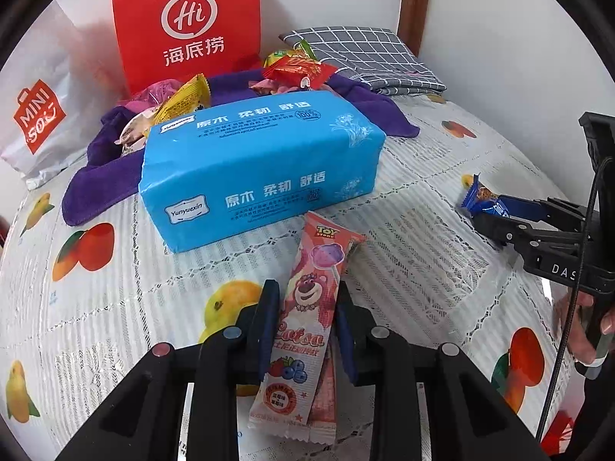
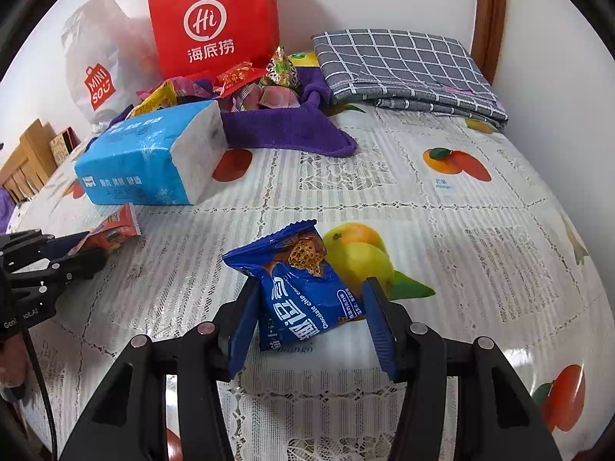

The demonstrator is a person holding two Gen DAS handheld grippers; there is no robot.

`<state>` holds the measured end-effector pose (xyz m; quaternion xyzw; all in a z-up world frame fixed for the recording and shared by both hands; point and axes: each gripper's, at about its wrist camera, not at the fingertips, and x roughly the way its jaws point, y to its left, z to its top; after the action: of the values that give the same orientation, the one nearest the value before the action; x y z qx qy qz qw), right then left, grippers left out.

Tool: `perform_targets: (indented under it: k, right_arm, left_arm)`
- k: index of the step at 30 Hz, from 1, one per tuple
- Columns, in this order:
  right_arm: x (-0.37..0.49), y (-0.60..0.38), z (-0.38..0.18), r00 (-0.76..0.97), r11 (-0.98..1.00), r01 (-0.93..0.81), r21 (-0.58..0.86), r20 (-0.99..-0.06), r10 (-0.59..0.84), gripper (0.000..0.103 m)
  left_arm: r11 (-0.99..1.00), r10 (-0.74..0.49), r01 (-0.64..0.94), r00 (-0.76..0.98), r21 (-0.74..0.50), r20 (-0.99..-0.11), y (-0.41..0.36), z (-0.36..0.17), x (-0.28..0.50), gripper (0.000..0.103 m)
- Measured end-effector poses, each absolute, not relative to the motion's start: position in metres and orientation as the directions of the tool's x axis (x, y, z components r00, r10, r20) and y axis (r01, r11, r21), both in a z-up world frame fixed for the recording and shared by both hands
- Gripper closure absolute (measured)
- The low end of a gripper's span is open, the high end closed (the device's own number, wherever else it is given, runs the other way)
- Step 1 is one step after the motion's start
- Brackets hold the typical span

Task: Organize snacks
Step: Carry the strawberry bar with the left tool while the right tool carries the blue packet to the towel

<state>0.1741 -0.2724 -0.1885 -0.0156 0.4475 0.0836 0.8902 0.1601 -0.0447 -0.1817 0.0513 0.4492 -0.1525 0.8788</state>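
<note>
Currently your working surface is the fruit-print tablecloth (image 2: 442, 207), and its bare stretch runs across the near and right side. The far edge is crowded: a red paper bag (image 1: 186, 23) stands against the wall, a white Miniso bag (image 1: 40, 115) leans at far left, and folded checked cloth (image 2: 407, 73) fills the far right corner beside a wooden post (image 2: 488, 15). A purple towel (image 2: 288, 130) lies in front of the red bag with a heap of mixed snack packets (image 2: 246, 84) on it. The blue tissue pack (image 1: 261, 165) sits against the towel's near edge, so open room on that side is only the strip in front of it.

Left gripper (image 1: 307, 322): jaws drawn together, clamped on the pink Lotso snack stick (image 1: 307, 307). Both pads press its sides about mid-length. The stick's far end points at the tissue pack, just short of it; whether the stick is lifted off the cloth you cannot tell.

Right gripper (image 2: 311, 307): jaws partly apart, clamped on the blue chocolate chip cookie packet (image 2: 303, 292). Pads meet its 2 sides, and the packet's crimped top tilts away from you over a printed yellow fruit. It stands well apart from the tissue pack, with bare cloth all round.

The 2 grippers sit side by side, near each other, each with 1 snack.
</note>
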Motion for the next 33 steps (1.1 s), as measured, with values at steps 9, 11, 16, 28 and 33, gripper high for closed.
perform_targets:
  k: [9,11,16,28,33]
  right_arm:
    - [0.175,-0.268,-0.188,0.582,0.984,-0.177,0.014,-0.805,0.116,0.050]
    - [0.175,-0.268,-0.188,0.580,0.984,-0.177,0.014,-0.806,0.116,0.050]
    - [0.175,-0.268,-0.188,0.579,0.984,-0.175,0.014,-0.807,0.115,0.050]
    - [0.171,-0.261,-0.186,0.601,0.984,-0.174,-0.036,-0.795,0.077,0.051]
    - [0.169,-0.260,-0.184,0.606,0.983,-0.174,-0.057,-0.793,0.061,0.051]
  left_arm:
    - [0.948,-0.226,0.312,0.548,-0.054,-0.805,-0.044,-0.182,0.160,0.075]
    - [0.947,-0.230,0.315,0.546,-0.057,-0.805,-0.043,-0.182,0.160,0.075]
    - [0.942,-0.235,0.330,0.542,-0.052,-0.807,-0.047,-0.182,0.159,0.069]
    - [0.953,-0.244,0.290,0.547,-0.093,-0.801,-0.039,-0.181,0.155,0.078]
    - [0.955,-0.248,0.275,0.542,-0.110,-0.803,-0.030,-0.179,0.147,0.078]
